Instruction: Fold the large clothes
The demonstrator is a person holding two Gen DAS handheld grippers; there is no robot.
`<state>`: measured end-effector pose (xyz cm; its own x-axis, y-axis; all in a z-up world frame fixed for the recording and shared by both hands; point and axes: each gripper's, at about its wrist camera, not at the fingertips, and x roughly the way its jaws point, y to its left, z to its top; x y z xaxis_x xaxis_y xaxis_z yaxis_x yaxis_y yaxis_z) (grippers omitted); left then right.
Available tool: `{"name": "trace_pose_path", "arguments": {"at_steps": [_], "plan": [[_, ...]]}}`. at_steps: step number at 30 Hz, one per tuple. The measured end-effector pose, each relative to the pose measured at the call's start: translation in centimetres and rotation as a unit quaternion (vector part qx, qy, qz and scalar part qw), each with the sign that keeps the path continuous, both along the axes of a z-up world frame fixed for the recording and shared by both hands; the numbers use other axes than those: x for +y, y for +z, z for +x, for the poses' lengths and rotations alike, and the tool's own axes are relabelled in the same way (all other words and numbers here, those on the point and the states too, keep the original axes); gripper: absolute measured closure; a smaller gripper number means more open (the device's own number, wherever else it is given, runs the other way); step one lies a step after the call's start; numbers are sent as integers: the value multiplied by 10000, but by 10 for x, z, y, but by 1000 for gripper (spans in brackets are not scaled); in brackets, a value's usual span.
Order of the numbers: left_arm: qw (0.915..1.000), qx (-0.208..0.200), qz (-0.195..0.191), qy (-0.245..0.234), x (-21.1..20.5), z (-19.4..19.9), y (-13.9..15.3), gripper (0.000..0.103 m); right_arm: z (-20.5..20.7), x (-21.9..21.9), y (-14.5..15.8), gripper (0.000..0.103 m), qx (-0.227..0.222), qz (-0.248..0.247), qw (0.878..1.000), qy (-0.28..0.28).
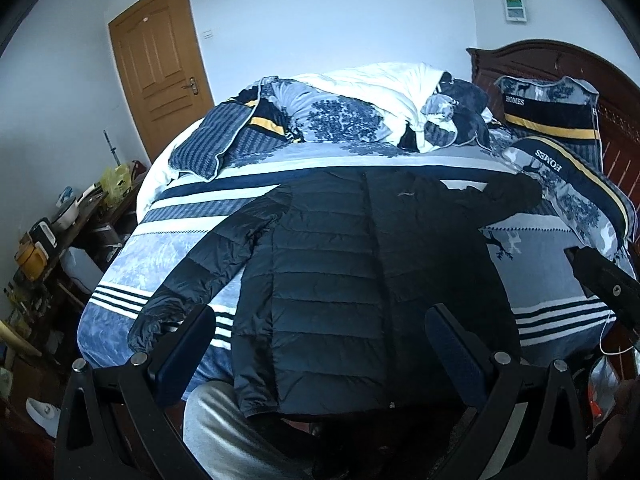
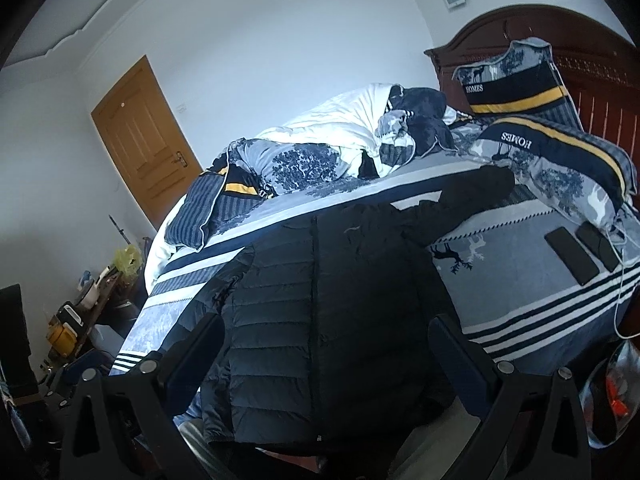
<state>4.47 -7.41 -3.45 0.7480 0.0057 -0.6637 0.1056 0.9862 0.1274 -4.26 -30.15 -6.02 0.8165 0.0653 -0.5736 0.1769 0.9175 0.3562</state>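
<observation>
While I stand at the foot of the bed point(image 1: 168, 252), my left gripper point(image 1: 320, 344) hovers with its two fingers point(image 1: 192, 336) spread wide, gripping nothing. Between them I see the dark quilted jacket point(image 1: 340, 264), lying flat and face up on the patterned bedspread, its hem hanging over the near edge above my grey trouser leg point(image 1: 224, 432). One sleeve point(image 1: 200, 276) angles down toward my left finger; whether the finger touches it I cannot tell. The other sleeve point(image 1: 500, 196) stretches out to the right, toward the pillows point(image 1: 572, 192).

My right gripper point(image 2: 326, 352) is likewise wide open and empty, its fingers point(image 2: 460, 352) framing the lower half of the jacket point(image 2: 340, 300) without visibly clamping any fabric. Further right, two dark phones point(image 2: 572, 256) lie side by side on the bedspread, well apart from the jacket, with a white cable point(image 2: 620, 280) trailing past them off the bed's edge.
</observation>
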Motion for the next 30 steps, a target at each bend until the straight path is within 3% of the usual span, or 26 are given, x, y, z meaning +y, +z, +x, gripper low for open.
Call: {"name": "trace_pose_path", "arguments": {"at_steps": [15,27,30], "plan": [[9989,43,-16,-456,-48,10,1,0,0,-50,-3,0,186,-50,9985,-507],[9987,-90,-416,-278,-19,16,8,0,-4,-37,24,0,-68,-566,9962,-663],[9988,-17,-438,-235,-11,22,-3,0,0,-33,30,0,-263,-1048,9901,-899]]}}
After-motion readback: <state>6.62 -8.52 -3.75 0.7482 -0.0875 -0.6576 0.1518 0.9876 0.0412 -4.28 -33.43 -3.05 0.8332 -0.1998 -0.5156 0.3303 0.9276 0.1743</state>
